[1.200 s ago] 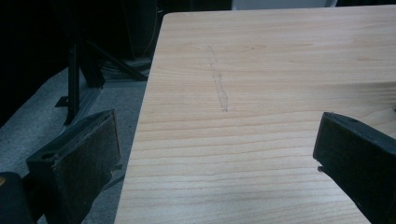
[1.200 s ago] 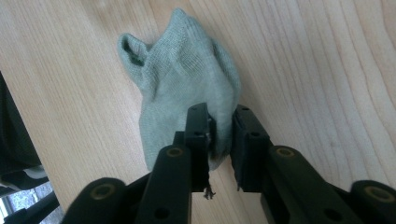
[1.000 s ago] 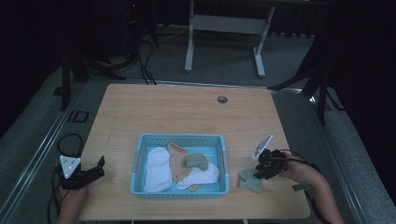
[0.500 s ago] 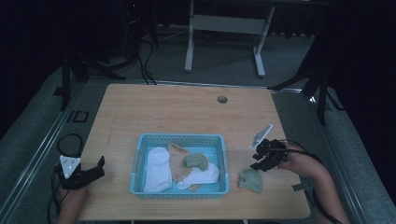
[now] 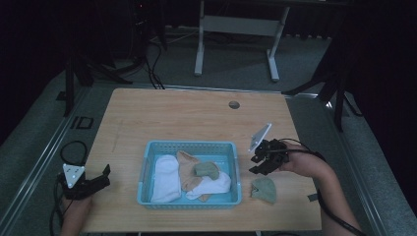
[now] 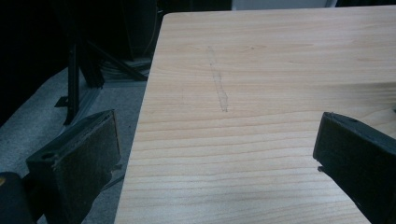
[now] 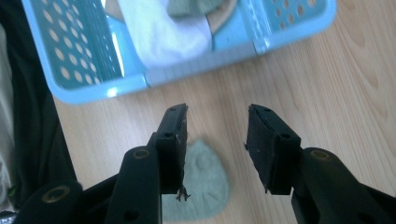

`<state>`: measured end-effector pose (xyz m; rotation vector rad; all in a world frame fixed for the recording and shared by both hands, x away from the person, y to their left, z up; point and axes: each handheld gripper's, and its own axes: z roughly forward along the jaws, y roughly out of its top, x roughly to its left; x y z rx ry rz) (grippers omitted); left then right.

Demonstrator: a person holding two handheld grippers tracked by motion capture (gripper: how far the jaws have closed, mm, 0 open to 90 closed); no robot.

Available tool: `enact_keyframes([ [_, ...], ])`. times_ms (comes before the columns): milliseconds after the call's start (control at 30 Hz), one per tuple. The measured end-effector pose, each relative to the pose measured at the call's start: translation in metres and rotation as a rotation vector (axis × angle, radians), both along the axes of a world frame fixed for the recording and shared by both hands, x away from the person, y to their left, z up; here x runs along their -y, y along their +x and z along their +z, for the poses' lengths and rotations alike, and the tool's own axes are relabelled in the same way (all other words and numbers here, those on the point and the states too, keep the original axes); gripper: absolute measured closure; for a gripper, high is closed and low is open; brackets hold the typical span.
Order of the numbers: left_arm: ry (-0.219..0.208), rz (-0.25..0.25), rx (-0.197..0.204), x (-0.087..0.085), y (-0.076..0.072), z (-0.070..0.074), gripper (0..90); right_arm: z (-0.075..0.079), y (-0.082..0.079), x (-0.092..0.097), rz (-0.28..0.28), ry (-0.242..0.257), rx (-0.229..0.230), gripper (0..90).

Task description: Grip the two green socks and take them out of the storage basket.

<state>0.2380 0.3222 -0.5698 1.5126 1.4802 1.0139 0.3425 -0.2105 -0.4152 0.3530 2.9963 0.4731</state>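
Light wood table (image 5: 187, 123), grey carpet floor (image 5: 236, 73), dark room

The table (image 5: 172, 118) was pale wood with a smooth, matt grain. The basket (image 5: 189, 204) was glossy, perforated light-blue plastic, and the green sock (image 5: 264, 190) right of it was soft, matt knit cloth. The gripper pads (image 7: 176, 140) looked rough, matt black.

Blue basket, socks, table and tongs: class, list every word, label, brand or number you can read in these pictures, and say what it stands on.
None can be read: the blue basket, the socks, the green sock, the table and both tongs carry no legible writing.
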Motion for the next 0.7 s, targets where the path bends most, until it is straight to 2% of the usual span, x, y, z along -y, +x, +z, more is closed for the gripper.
enact_keyframes([
  [267, -0.001, -0.001, 0.001, 0.000, 0.000, 0.000, 0.4, 0.000, 0.001, -0.024, 0.043, -0.003, -0.007, 57.7],
  [700, -0.006, -0.004, 0.004, 0.000, 0.000, 0.000, 0.4, -0.014, 0.006, -0.072, 0.124, -0.031, -0.038, 57.6],
])
